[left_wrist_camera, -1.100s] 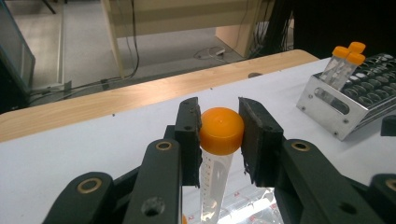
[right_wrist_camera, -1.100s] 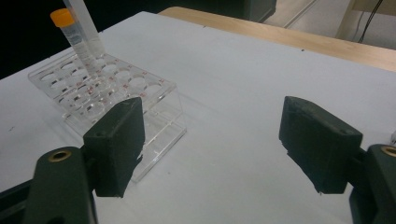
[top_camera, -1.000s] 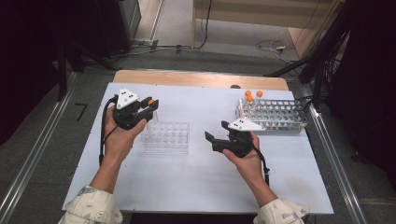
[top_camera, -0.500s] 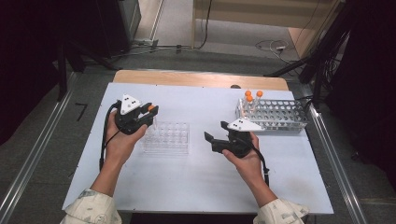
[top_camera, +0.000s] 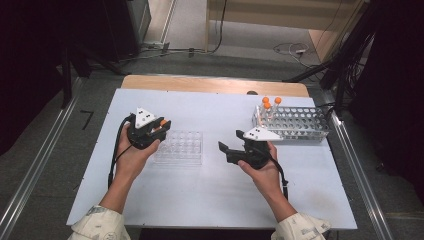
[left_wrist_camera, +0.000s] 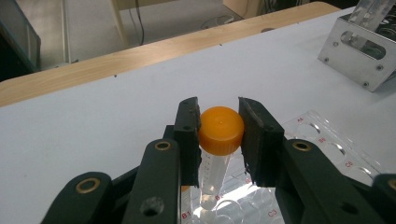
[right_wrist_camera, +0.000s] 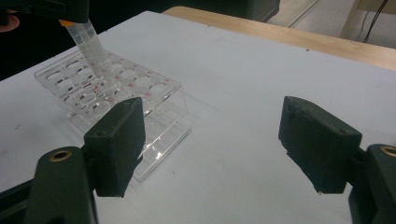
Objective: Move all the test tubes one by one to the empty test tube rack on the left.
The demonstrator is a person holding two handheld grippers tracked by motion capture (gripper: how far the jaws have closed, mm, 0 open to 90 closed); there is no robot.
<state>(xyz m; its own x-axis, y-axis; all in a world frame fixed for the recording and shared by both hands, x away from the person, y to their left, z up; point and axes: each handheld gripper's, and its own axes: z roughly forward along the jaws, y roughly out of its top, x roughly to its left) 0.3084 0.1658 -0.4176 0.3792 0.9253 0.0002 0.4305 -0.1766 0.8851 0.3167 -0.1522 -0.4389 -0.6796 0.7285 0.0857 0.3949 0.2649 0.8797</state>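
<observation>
Now the left gripper (left_wrist_camera: 219,140) is clamped on an orange-capped tube (left_wrist_camera: 219,135), tip down into a hole at the left end of the clear plastic rack (top_camera: 179,148). Right gripper (right_wrist_camera: 210,140) w/ jaws wide apart, nothing in them, just right of the rack. Metal rack (top_camera: 295,122) sits far right.

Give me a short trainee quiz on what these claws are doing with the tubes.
1. True or false: the left claw is shut on a tube.
2. Which rack is the tube's tip entering: (a) clear rack, (b) metal rack?
3. Fill in: the right claw is ___ and holds nothing.

Key: 1 true; 2 a; 3 open.
</observation>
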